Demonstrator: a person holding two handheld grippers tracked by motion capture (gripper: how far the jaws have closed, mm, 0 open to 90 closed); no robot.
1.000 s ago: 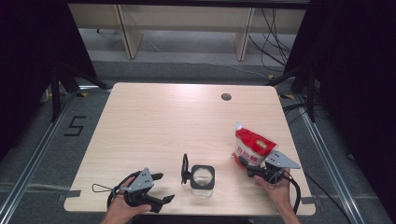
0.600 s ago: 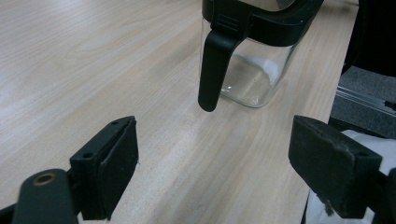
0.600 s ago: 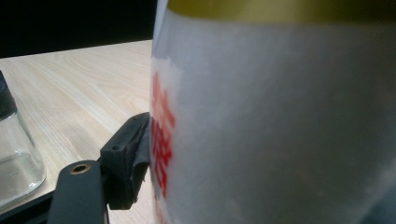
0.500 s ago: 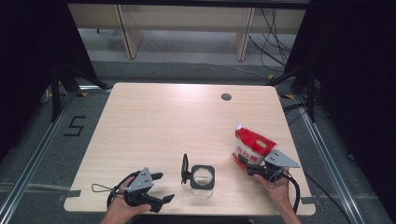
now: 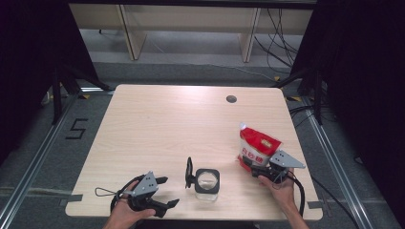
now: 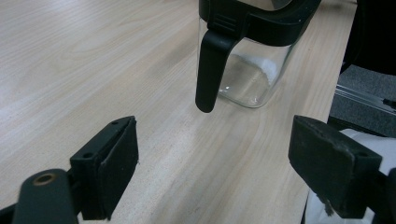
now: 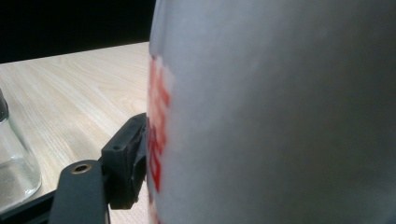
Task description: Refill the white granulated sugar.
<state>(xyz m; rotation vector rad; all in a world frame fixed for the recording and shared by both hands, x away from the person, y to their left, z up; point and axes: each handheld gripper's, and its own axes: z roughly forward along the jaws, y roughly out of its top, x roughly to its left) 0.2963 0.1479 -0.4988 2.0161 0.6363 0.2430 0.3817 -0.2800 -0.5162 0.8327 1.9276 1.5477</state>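
A red and white bag [image 5: 257, 146] stands near the table's right front edge, and my right gripper [image 5: 260, 168] is shut on its lower part. Up close in the right gripper view the bag [image 7: 280, 112] looms large, with one black jaw pressed against its left side. A clear glass jar [image 5: 207, 182] with a black rim and a raised black lid sits at the front middle. My left gripper [image 5: 165, 192] is open at the front left. Its jaws point at the jar [image 6: 247, 70], whose black lid hangs down just ahead.
The wooden table [image 5: 172, 124] has a small dark round hole [image 5: 231, 99] near its far right. Black curtains flank the table, and cables run on the floor behind it. A marker "5" [image 5: 76, 129] is on the floor at left.
The right gripper has lowered the bag slightly toward the table. The left gripper and the jar have stayed put.
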